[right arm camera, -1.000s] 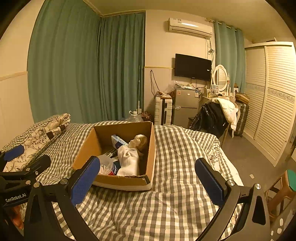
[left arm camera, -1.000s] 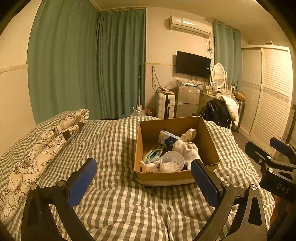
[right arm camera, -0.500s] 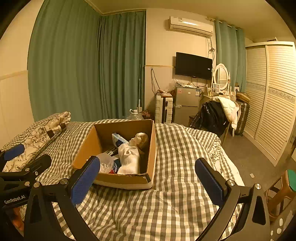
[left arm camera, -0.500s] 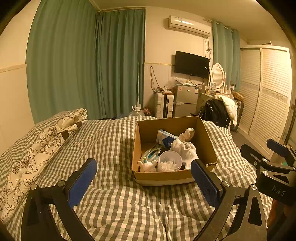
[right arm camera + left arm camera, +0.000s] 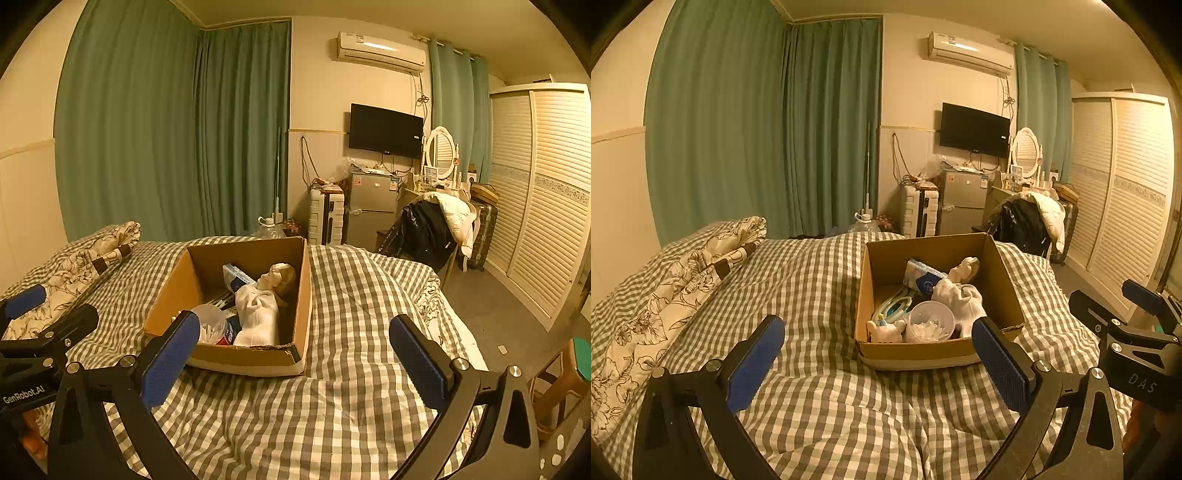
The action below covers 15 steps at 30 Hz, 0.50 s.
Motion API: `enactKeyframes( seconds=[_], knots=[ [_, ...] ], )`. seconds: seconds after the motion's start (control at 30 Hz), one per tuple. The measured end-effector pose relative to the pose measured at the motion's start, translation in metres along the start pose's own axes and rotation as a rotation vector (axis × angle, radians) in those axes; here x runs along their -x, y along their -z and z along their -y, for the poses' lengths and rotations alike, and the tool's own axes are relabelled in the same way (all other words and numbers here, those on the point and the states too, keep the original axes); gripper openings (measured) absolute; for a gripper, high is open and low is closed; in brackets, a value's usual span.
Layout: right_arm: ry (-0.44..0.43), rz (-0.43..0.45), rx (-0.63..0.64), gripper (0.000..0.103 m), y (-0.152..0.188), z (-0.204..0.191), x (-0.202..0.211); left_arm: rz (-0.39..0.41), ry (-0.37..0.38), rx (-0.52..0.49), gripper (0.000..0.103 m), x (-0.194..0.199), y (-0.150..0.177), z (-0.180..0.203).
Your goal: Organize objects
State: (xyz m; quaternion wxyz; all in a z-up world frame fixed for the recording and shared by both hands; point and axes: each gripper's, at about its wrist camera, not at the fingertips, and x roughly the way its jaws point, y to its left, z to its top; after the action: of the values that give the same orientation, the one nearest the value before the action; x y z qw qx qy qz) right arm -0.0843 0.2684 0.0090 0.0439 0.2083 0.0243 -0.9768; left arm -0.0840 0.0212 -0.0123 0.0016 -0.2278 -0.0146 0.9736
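Note:
An open cardboard box (image 5: 879,258) stands on the checked bed (image 5: 812,295); it also shows in the right wrist view (image 5: 173,284). Inside lie a white doll (image 5: 960,291), a clear plastic cup (image 5: 931,325), a blue-and-white pack (image 5: 923,277) and a small white figure (image 5: 886,330). The doll (image 5: 262,306) and cup (image 5: 212,326) show in the right wrist view too. My left gripper (image 5: 879,363) is open and empty, short of the box. My right gripper (image 5: 295,360) is open and empty, to the right of the left one.
A floral pillow (image 5: 665,302) lies at the bed's left. Beyond the bed stand a small fridge (image 5: 960,206), a white radiator (image 5: 918,210), a chair with clothes (image 5: 1030,221) and a white wardrobe (image 5: 1126,195). A stool (image 5: 561,384) stands right of the bed.
Both grippers have drifted slightly; the box sits a little lower and more to the left in the views. Both stay open and empty.

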Motion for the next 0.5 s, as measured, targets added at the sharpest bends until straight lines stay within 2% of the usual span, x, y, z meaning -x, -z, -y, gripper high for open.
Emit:
enactKeyframes(
  seconds=[0.5],
  knots=[
    [-0.001,-0.007,0.005,0.103,0.0017,-0.0007,-0.0006,-0.002,0.003,0.000,0.103,0.0010,0.0001,0.0011]
  ],
)
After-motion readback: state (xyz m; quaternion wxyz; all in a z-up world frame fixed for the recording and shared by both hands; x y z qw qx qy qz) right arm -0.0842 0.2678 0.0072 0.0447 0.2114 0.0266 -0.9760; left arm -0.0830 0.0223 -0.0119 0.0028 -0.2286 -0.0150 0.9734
